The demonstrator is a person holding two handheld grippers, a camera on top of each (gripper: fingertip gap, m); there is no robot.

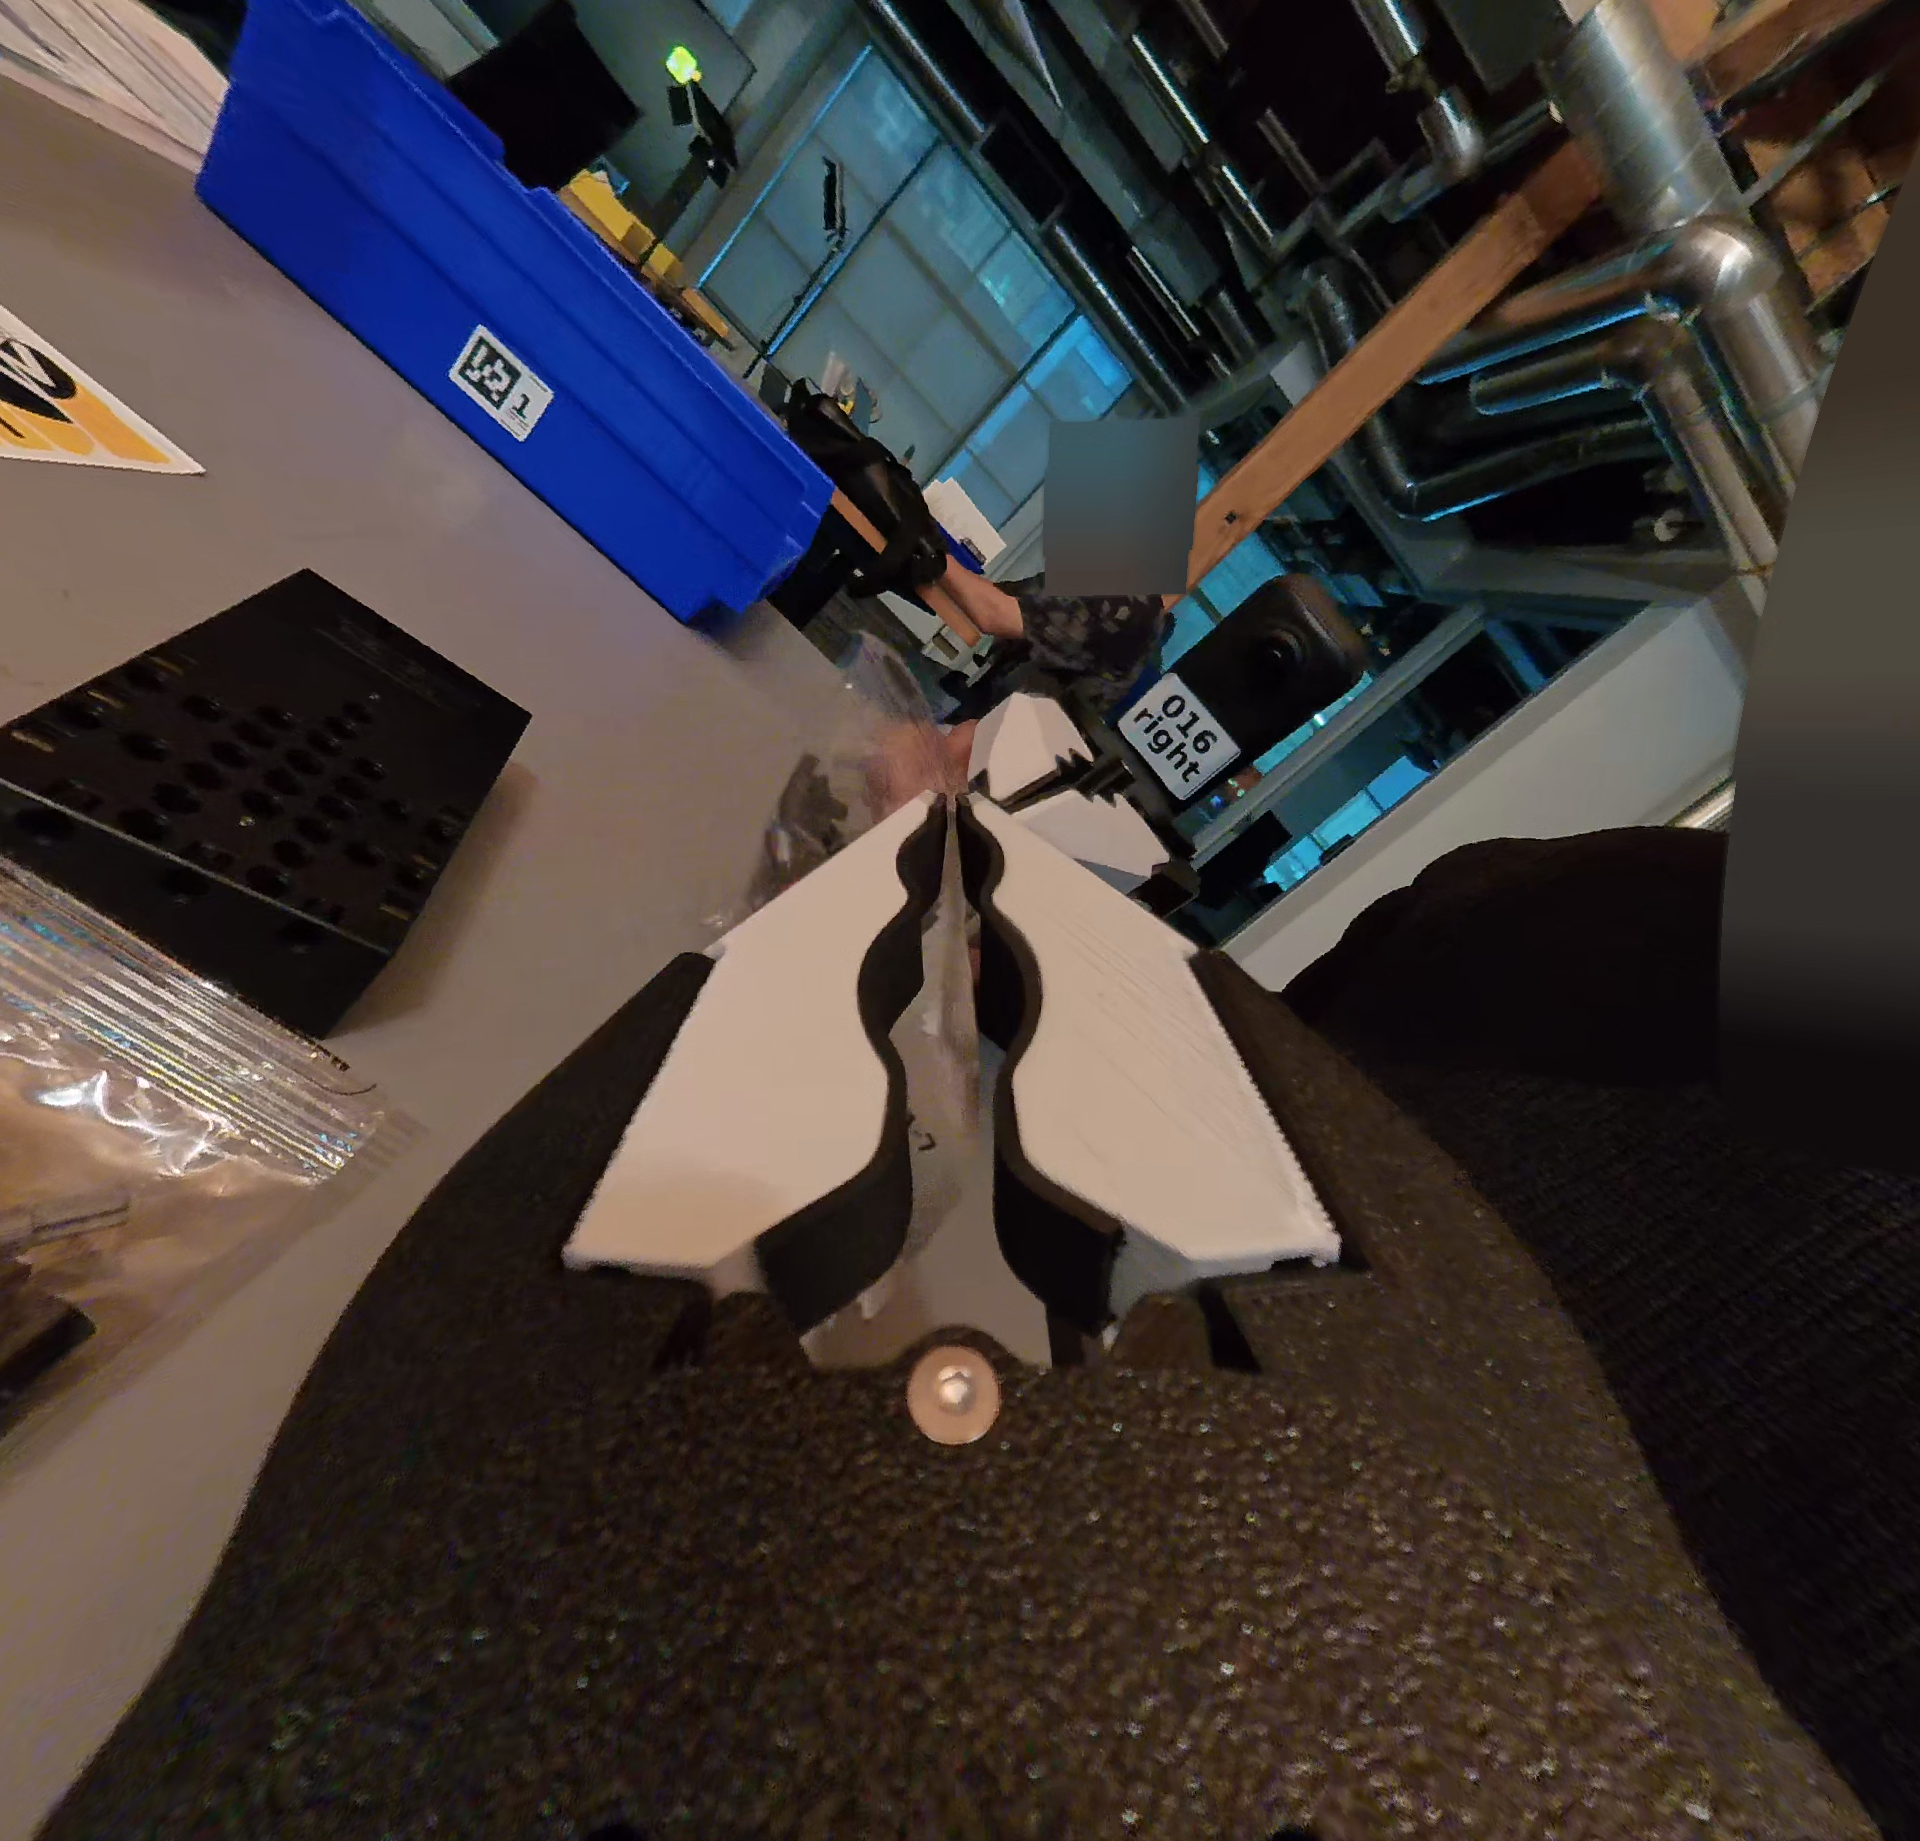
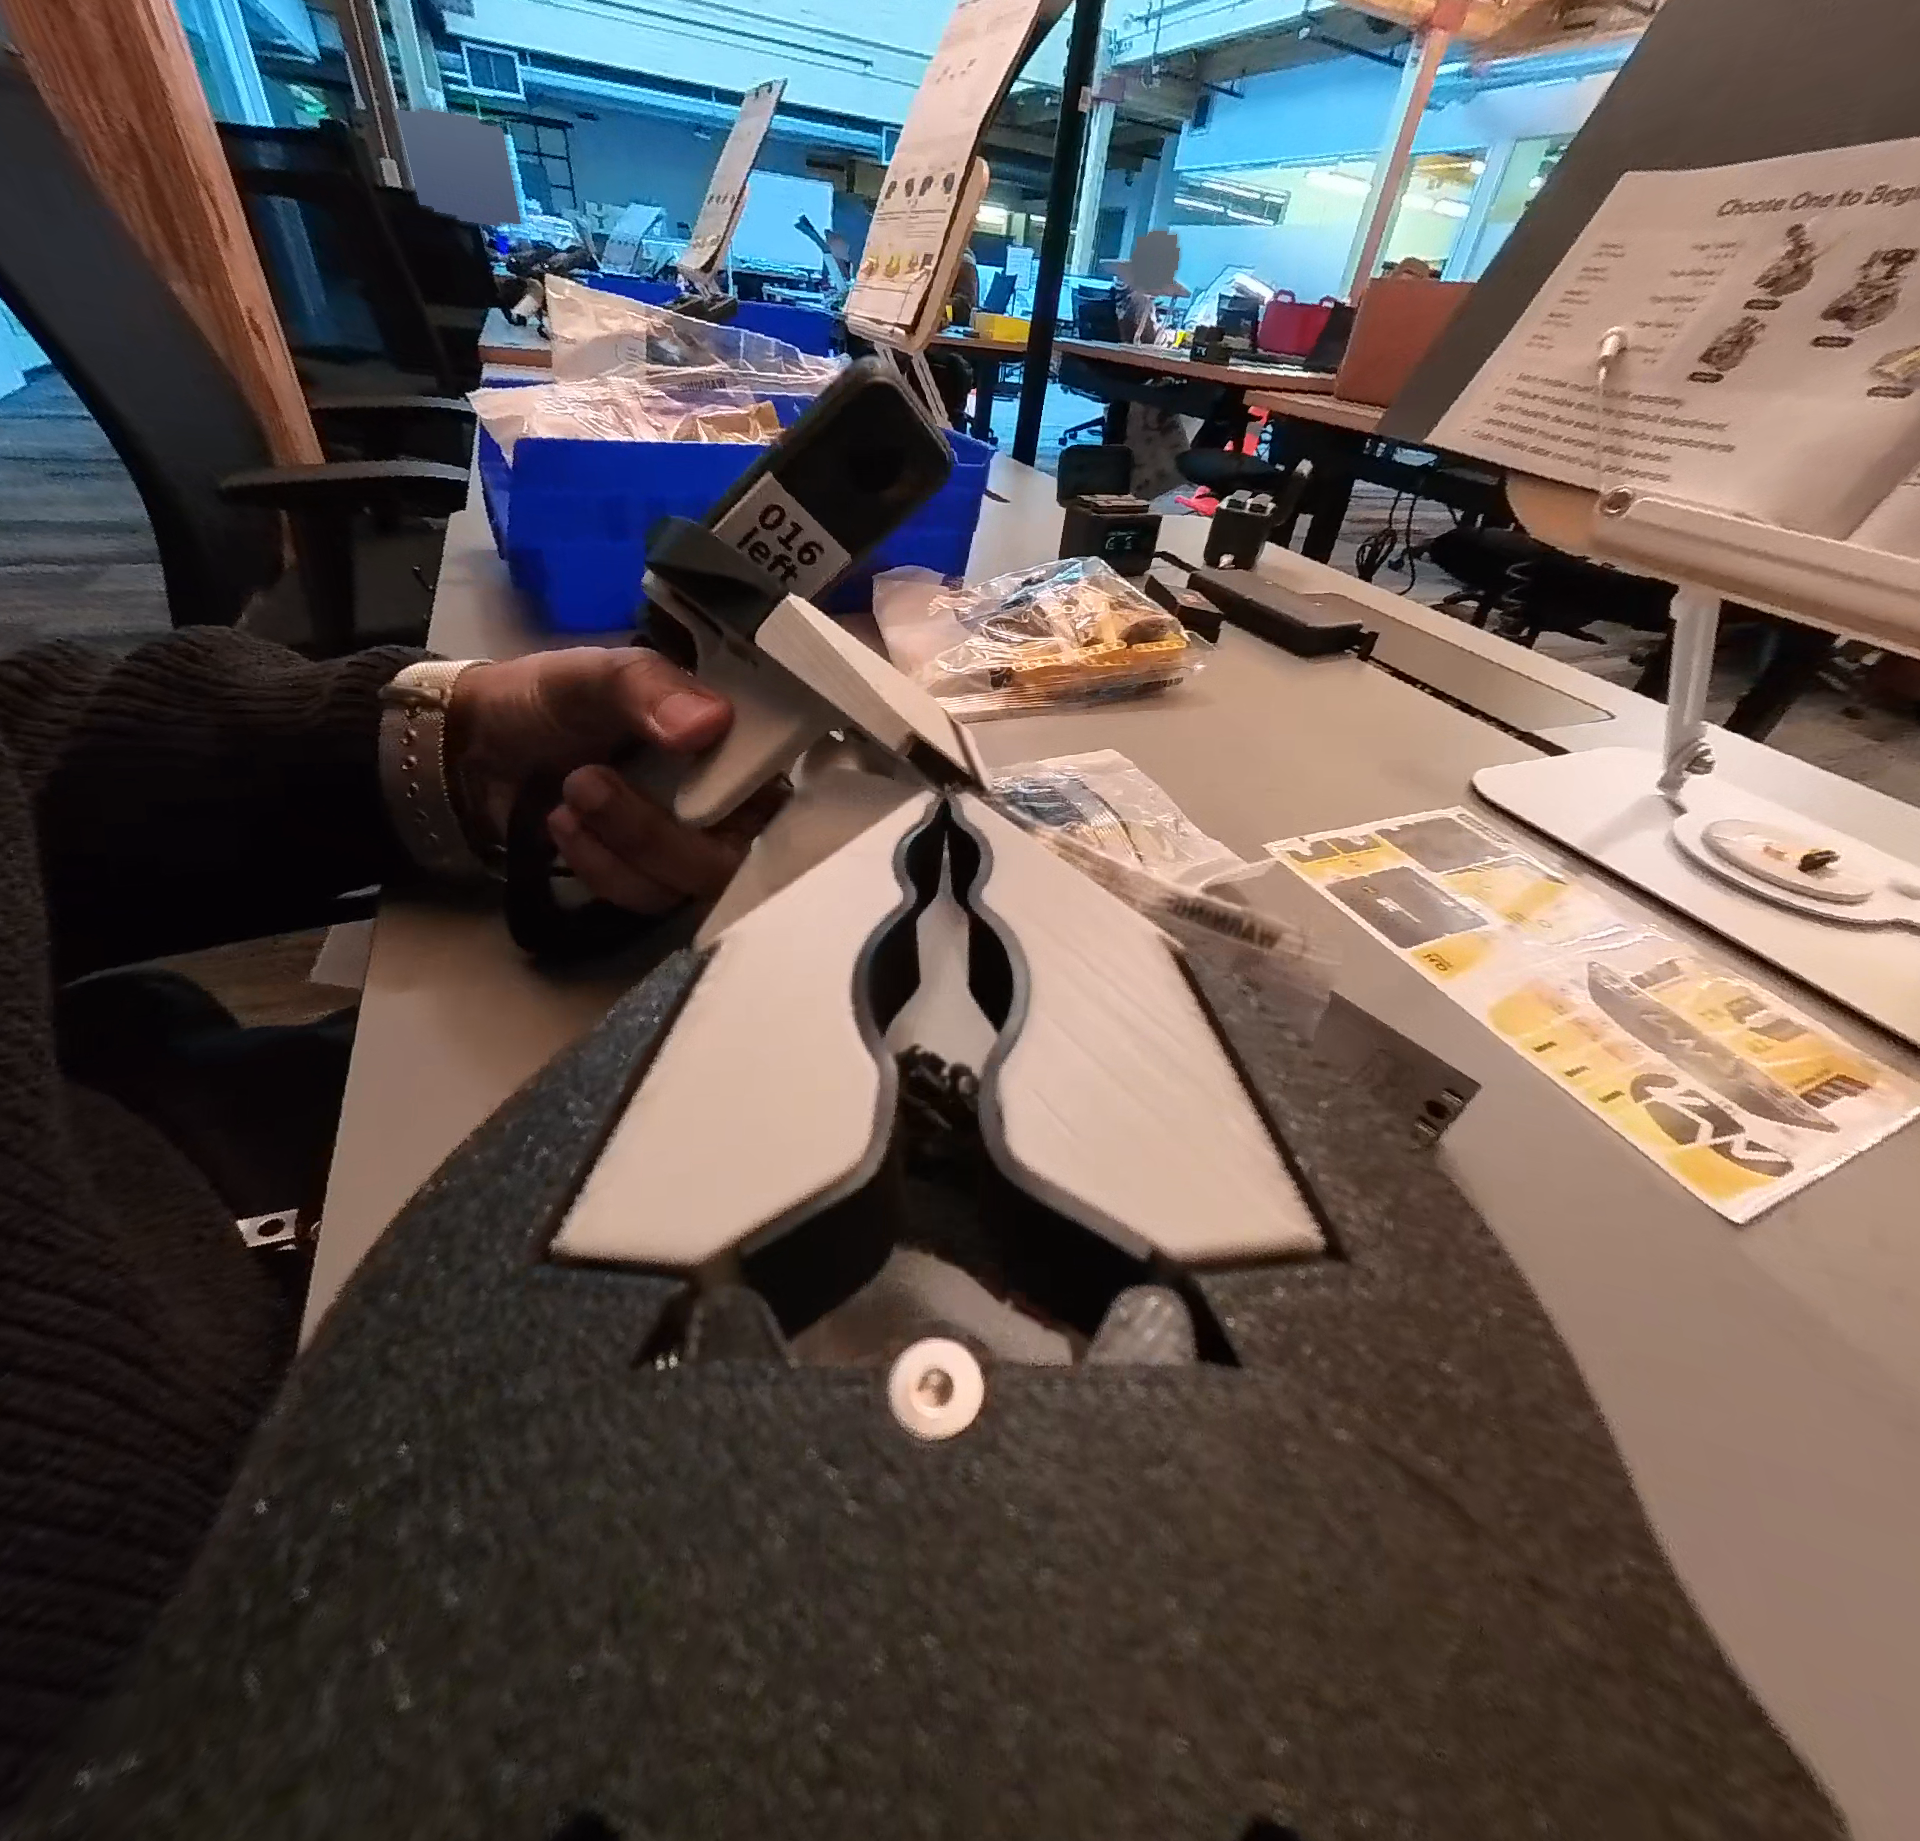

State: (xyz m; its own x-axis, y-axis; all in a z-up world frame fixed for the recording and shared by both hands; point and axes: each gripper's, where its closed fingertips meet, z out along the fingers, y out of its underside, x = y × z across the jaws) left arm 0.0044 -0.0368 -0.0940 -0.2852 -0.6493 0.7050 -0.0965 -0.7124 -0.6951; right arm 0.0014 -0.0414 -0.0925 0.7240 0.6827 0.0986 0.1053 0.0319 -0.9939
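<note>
Left wrist view shows your left gripper pinched tight on the clear film of a small plastic bag, fingers nearly touching along their length. Your right gripper meets it tip to tip, likewise clamped on the same clear bag, so the film seems stretched between the two, probably to pull it apart. The bag hangs just above the grey table. Farther out lie a second parts bag, a blue bin, a black perforated block and a yellow instruction sheet.
</note>
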